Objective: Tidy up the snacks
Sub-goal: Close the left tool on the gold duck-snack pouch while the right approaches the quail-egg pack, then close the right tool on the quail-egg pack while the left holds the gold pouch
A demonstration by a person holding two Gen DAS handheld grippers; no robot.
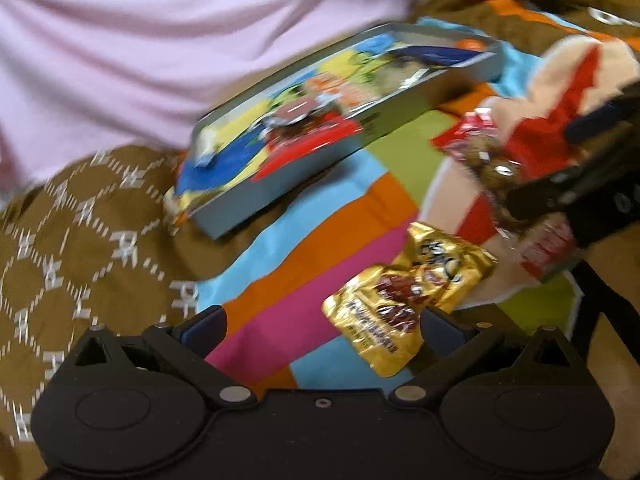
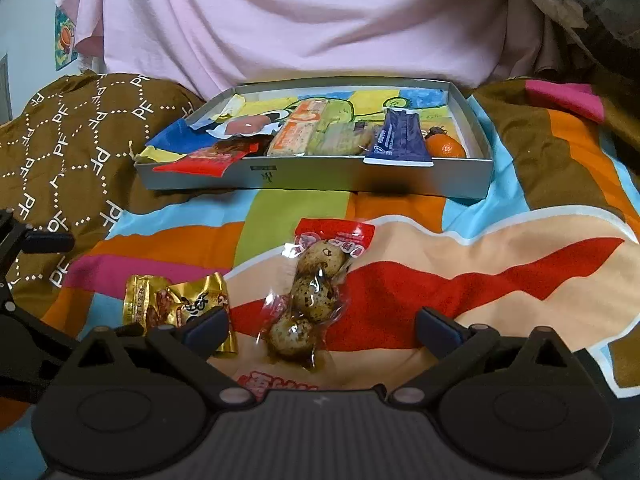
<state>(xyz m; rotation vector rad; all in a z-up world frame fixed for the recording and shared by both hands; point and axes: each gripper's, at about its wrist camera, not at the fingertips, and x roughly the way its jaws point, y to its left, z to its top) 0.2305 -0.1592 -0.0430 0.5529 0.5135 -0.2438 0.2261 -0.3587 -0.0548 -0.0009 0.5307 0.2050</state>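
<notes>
Both of my claws stand spread wide and hold nothing. From the right wrist camera, my right gripper (image 2: 322, 330) has its dark blue pads well apart, and a clear vacuum pouch of speckled eggs (image 2: 310, 294) lies between them on the bedspread (image 2: 500, 280), its red-printed top end pointing away from me toward the box. I count three eggs in a row inside the pouch. Just beside the left pad lies a gold snack packet (image 2: 180, 304), partly hidden by that pad.

From the left wrist camera, which is blurred, my left gripper (image 1: 322, 330) also has its pads spread, and the same gold snack packet (image 1: 408, 300) sits near the right-hand pad, touching or just overlapping it. Up and to the right I see the other claw's black body with the egg pouch (image 1: 488, 156) by it.

Farther out, a shallow grey box (image 2: 320, 178) rests on the striped bedspread. Inside it lie a red packet (image 2: 208, 160) at the front left, orange and green biscuit packs (image 2: 316, 132) in the middle, a dark blue sachet (image 2: 398, 140) leaning over the front wall, and a small orange (image 2: 446, 148) in the right corner. Behind the box hangs pale pink cloth (image 2: 300, 20). A brown quilt (image 2: 68, 136) printed with white letters lies to the left.
</notes>
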